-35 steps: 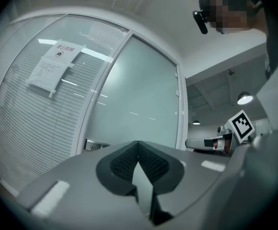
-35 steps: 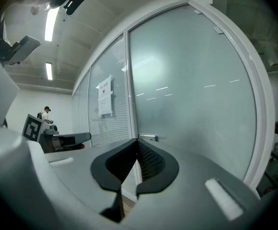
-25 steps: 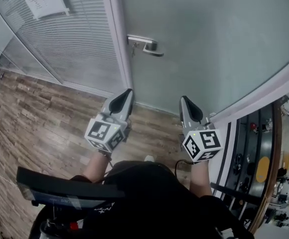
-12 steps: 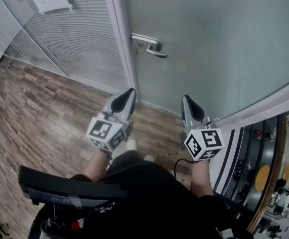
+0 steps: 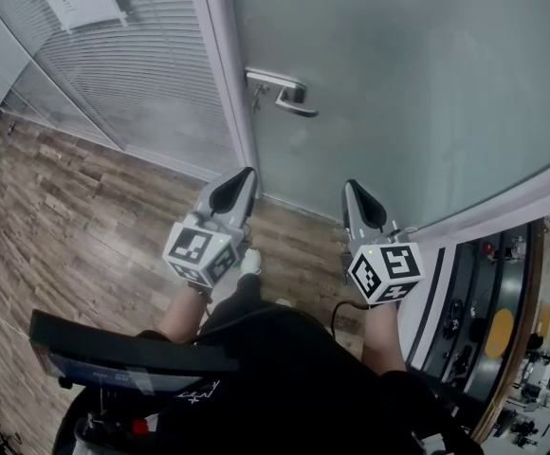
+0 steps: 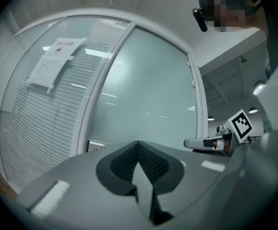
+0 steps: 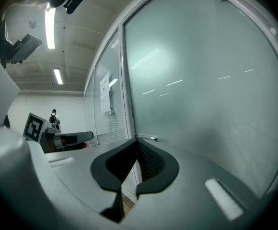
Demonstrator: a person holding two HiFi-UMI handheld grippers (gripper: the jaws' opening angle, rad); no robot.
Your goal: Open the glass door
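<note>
Ahead of both grippers, well apart from their tips, stands the door (image 5: 398, 83), a tall frosted glass leaf that looks shut against its frame (image 5: 220, 83). Its handle (image 5: 289, 95) is a metal lever on a small plate at the door's edge. It lies ahead between the lines of the two grippers, nearer the left one, and its free end points toward the right gripper's side. The left gripper (image 5: 240, 180) is held level toward the frame's foot, jaws closed together with nothing between them. The right gripper (image 5: 358, 197) points at the glass a little below level, and its jaws are also pressed together and empty. Neither touches the door. Beyond the left gripper's outer side are a blinds panel (image 5: 133, 74) and the wood floor (image 5: 85, 207). The leaf will probably feel heavy and stiff, swinging slowly, and the smooth pane gives no purchase and should not be knocked with hard jaws. The lever is the place to take hold, close to its free end for leverage. It is smooth, rounded metal and could slip from a light pinch, so the jaws should open first and then close squarely across it. No hinges show, so I cannot tell whether it pushes or pulls.
</note>
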